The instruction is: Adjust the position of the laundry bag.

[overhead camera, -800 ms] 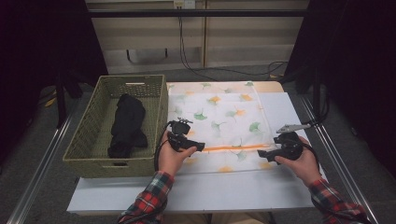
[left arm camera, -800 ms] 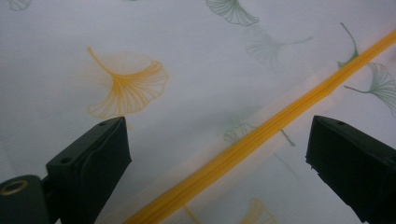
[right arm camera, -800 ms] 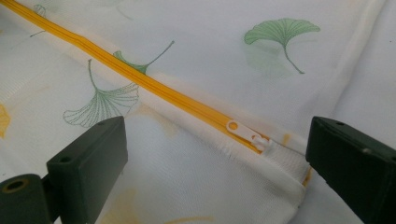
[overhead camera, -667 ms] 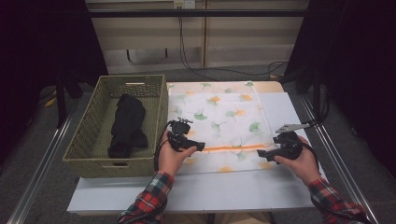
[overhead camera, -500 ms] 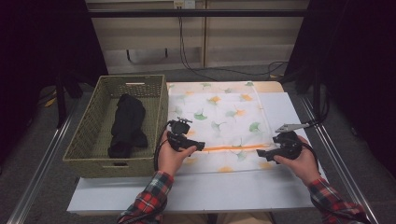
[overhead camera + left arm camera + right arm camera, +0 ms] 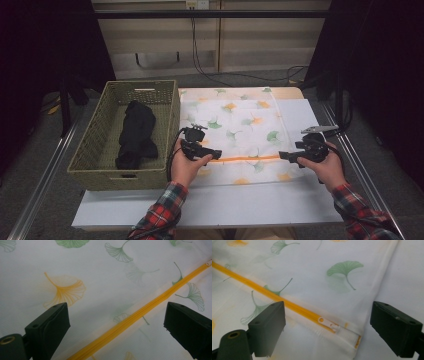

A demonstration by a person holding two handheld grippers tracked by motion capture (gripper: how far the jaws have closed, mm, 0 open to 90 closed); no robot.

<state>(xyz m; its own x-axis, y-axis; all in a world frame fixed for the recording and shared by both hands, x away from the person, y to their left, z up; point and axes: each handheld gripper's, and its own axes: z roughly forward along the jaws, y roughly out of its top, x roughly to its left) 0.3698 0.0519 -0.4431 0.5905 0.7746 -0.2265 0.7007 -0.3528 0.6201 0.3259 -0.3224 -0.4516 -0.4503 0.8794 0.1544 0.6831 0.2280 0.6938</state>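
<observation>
1. A white fabric cover printed with green and yellow ginkgo leaves lies flat on the white bench, just right of a woven basket.
2. An orange zipper runs across the cover's near part, between the two grippers.
3. In the right gripper view the zipper's white pull sits close to the zipper's end, near the cover's edge.
4. The left gripper hovers over the zipper's left end; its fingers stand wide apart with nothing held, the zipper passing beneath the gap.
5. The right gripper hovers at the zipper's right end; its fingers are also spread wide and hold nothing, the pull lying below and between them.
6. Each gripper is held by a hand in a red plaid sleeve.
7. The woven basket stands on the bench's left side, touching the cover's edge.
8. A dark bundled garment lies inside the basket.
</observation>
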